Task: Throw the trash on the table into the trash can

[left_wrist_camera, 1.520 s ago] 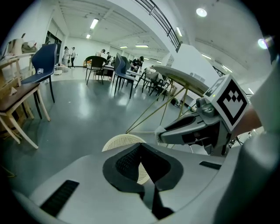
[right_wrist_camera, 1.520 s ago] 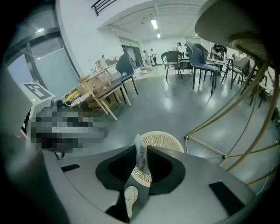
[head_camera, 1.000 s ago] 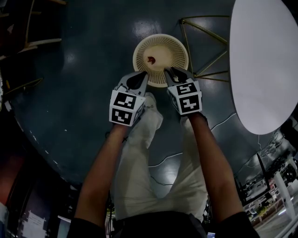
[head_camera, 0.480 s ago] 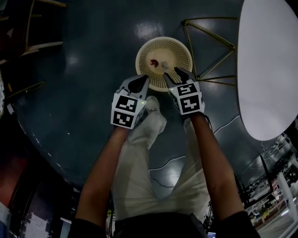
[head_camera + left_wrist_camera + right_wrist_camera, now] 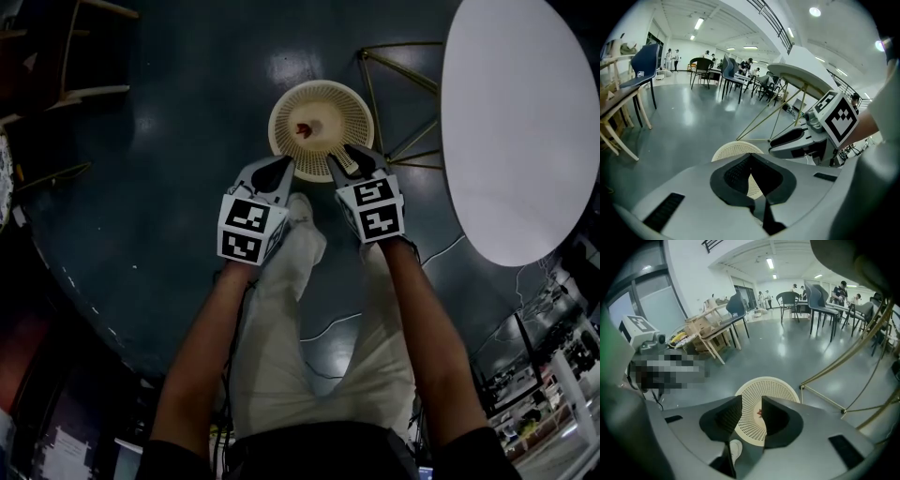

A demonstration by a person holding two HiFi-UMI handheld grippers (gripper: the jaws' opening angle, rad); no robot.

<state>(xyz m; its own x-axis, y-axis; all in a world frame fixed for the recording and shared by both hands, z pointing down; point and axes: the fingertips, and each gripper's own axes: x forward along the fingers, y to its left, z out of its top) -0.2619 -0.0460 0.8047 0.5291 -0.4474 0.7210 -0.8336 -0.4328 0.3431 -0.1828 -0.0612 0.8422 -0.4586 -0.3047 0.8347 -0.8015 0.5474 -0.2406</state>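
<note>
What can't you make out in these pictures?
- Red scrap in the trash can: too small to identify in the head view.
- Trash can's inside, left gripper view: hidden behind the left gripper's shut jaws.
- Table: top cut off by the head view's right edge, so leftover trash is unknowable.

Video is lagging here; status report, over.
Left gripper jaws shut, empty. Right gripper jaws apart, just opened then eased in, nothing between. Red scrap lies in trash can. Nothing blocks the can.
</note>
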